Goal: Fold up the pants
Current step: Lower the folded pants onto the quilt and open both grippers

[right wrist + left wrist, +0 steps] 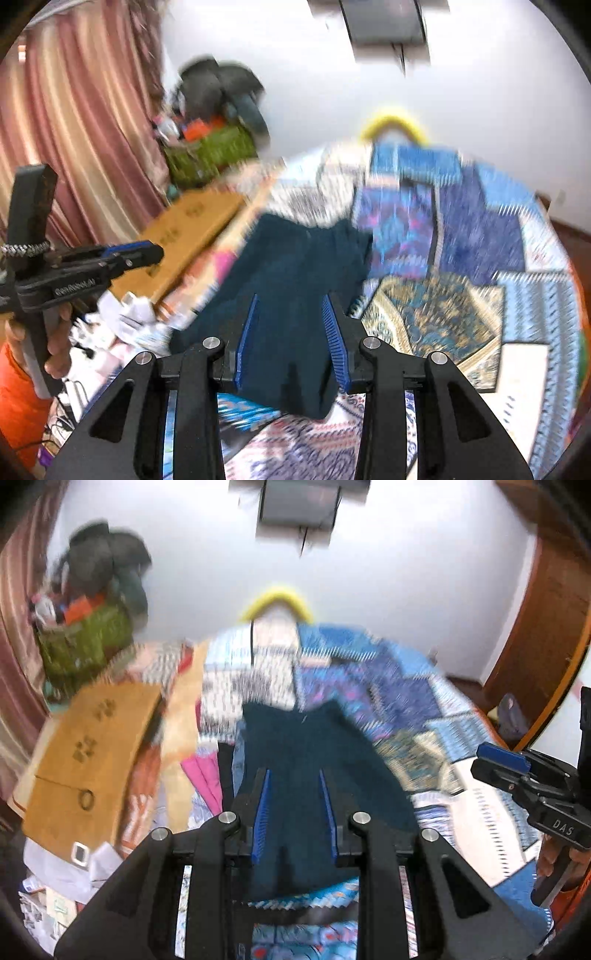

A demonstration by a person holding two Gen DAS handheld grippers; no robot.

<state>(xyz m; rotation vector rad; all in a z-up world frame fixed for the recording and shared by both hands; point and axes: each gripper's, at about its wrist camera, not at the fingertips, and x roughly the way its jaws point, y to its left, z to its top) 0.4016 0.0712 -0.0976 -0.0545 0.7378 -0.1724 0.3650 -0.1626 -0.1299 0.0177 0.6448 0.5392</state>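
Observation:
Dark teal pants [314,746] [295,258] lie on a patchwork bedspread [406,672] [480,229], blurred by motion. My left gripper [293,773] hovers over their near end, with a narrow gap between its blue pads and no cloth caught in them. My right gripper [290,297] hangs over the near right part of the pants, pads apart and not pressing on anything. Seen from the side, the right gripper [480,757] and the left gripper [159,253] each carry no cloth. A hand [55,347] holds the left gripper's handle.
A flat cardboard box [88,746] [192,229] and loose clothes lie to the left of the pants. A green bag [85,642] piled with dark things stands by the pink curtain [74,110]. A wooden door [546,609] is at the right.

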